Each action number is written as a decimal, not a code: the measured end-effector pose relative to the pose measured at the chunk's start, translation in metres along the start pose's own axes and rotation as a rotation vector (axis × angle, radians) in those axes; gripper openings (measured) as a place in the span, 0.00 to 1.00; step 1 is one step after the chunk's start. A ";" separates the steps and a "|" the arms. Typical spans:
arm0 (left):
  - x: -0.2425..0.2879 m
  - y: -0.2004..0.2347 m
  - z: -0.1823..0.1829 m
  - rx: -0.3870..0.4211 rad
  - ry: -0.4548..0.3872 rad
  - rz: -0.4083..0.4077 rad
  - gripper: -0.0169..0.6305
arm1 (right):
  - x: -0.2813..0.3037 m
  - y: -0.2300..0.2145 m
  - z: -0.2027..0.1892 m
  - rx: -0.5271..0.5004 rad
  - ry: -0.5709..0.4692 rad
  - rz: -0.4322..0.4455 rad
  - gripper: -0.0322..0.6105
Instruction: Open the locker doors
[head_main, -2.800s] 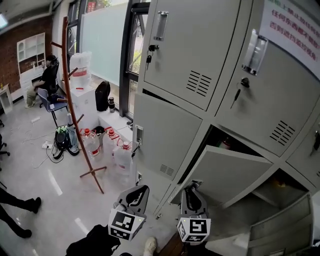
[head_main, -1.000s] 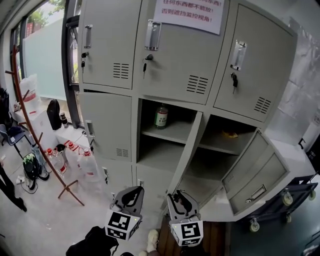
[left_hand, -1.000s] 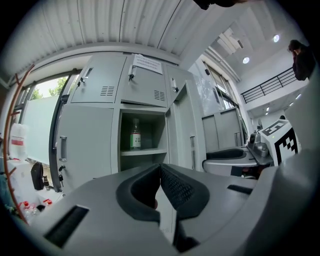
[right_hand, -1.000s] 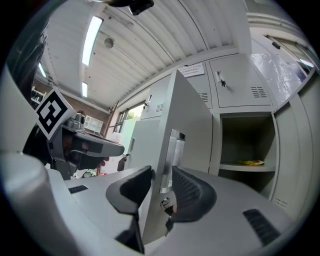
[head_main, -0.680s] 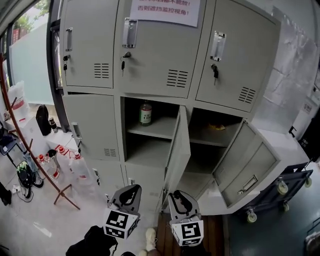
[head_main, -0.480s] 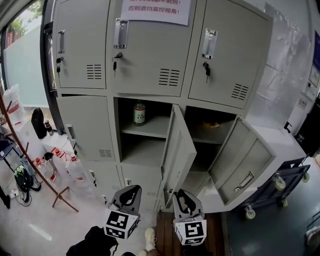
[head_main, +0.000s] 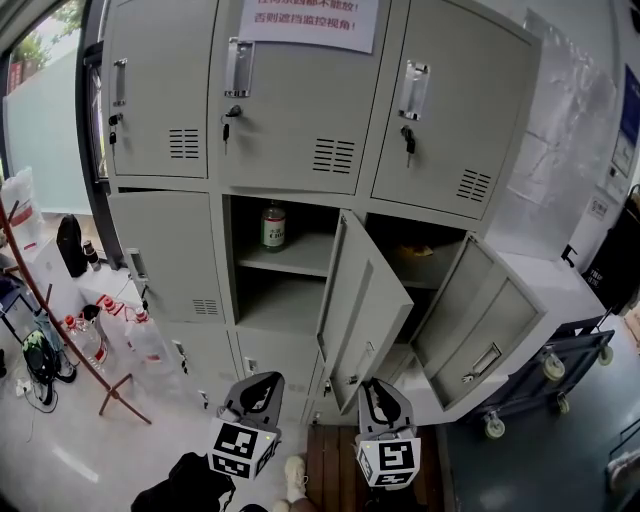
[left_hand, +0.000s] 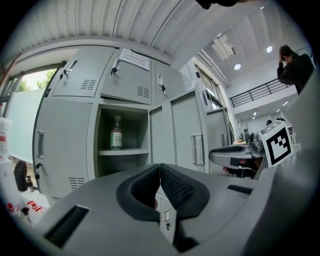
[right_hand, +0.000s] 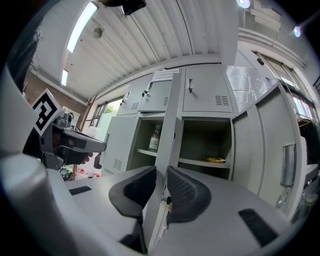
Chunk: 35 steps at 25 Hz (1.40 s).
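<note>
Here the right gripper (right_hand: 160, 171) has the middle door (head_main: 368, 300) by its free edge. Its jaws have just been closing, the thin metal edge stands between the pads, and they appear to press on both faces of it. That door hangs swung out just right of the bottle (head_main: 273, 226) and nearer the person than it, so the shelf (head_main: 292, 258) under the bottle lies open to view. Taking the edge farthest from the hinge looks deliberate, since a light pull there swings the door most easily.

The left gripper (left_hand: 159, 169) sits below the bottle and slightly left of it, jaws closed tip to tip on nothing. It seems parked low, clear of the door's sweep, while the other hand works.

Further right of the bottle, a second door (head_main: 490, 312) already stands wide open. Just left of the bottle one door (head_main: 165, 250) is shut. The top row of doors (head_main: 290, 120) above the bottle is shut too, with keys (head_main: 229, 118) at the locks. I judge the task partly done, with the middle door wanting a little more swing before the closed ones get their turn.
</note>
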<state>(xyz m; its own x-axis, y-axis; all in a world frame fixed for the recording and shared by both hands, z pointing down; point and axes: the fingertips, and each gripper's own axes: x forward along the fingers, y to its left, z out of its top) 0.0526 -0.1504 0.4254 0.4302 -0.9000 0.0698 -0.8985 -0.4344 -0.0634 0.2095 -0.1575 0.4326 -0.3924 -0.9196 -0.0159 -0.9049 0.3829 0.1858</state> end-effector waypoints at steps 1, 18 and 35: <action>-0.001 0.001 0.000 -0.001 0.001 0.002 0.06 | 0.000 0.000 0.000 0.000 0.000 -0.001 0.18; -0.018 0.006 -0.009 0.006 0.012 0.025 0.06 | -0.021 0.028 0.011 0.031 -0.030 0.025 0.14; -0.084 0.078 -0.021 -0.016 0.034 0.246 0.06 | 0.038 0.126 0.021 0.054 -0.040 0.233 0.08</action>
<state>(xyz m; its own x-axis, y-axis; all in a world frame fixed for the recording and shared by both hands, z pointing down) -0.0553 -0.1073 0.4356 0.1951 -0.9769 0.0876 -0.9773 -0.2011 -0.0664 0.0768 -0.1421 0.4347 -0.5967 -0.8022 -0.0179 -0.7963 0.5893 0.1367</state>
